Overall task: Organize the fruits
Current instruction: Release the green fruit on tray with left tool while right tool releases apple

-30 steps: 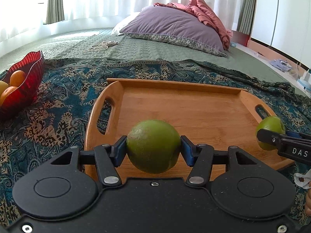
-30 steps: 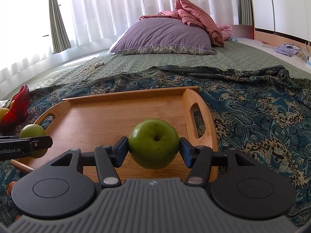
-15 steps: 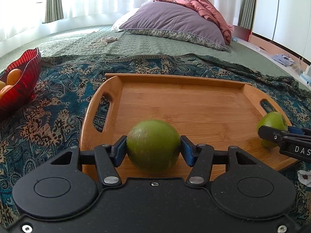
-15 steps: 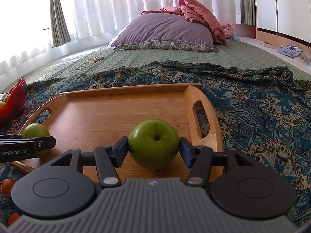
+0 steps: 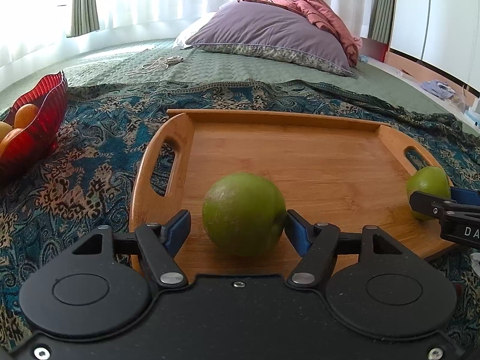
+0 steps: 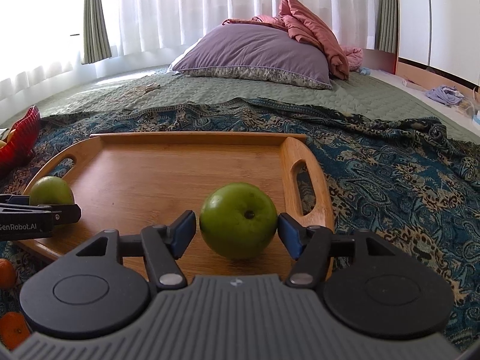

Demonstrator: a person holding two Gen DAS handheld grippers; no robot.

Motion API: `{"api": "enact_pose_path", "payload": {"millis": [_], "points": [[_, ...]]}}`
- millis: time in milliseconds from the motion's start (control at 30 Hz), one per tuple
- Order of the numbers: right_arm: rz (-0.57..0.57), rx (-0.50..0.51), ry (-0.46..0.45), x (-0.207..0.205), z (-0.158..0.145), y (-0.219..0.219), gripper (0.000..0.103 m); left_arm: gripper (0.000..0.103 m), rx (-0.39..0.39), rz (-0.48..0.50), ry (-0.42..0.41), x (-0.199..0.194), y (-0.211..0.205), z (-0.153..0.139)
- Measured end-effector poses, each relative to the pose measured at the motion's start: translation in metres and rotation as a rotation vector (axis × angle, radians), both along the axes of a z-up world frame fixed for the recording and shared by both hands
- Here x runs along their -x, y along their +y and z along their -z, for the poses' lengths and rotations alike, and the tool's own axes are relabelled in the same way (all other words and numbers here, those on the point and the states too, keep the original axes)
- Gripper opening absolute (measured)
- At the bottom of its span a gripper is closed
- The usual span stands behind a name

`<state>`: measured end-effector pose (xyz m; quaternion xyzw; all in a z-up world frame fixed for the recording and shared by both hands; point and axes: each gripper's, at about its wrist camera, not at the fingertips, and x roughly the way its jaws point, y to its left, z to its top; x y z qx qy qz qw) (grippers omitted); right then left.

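Left wrist view. Left gripper: jaws spread, blue pads standing just clear of either side of a green fruit. The fruit sits lower centre of frame on the near edge of the wooden tray, directly ahead along the fingers and between them. Red bowl holding orange fruit, far left of frame, well apart from the tray. The right gripper's tip enters at right edge beside a second green fruit.

Right wrist view. Right gripper: jaws likewise parted, narrow gaps showing at both pads. Green apple, stem end toward the camera, rests lower centre on the tray's near right corner, beside the handle slot. Loose oranges lie at lower left, off the tray.

Judgement: both fruits appear released onto the tray; each lies straight ahead of its own tool, so a straight pull back would clear it.
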<state>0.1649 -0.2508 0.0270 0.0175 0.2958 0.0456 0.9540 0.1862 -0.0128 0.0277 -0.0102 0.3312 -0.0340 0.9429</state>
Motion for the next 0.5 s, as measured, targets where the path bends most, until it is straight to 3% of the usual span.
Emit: {"api": "enact_pose_path", "payload": {"millis": [67,167,500], "points": [[-0.001,-0.002,-0.001,0.003,0.0,-0.002,0.078,0.081,-0.004,0.008,-0.012,0.004,0.0,-0.001],[-0.003,-0.003,-0.011,0.007,0.0,-0.004,0.082,0.087,-0.023,0.018,-0.029,0.01,-0.001,-0.004],[-0.011,-0.002,-0.047,0.024,-0.005,-0.009,0.091,0.095,-0.007,0.052,-0.058,0.035,-0.001,-0.012]]}}
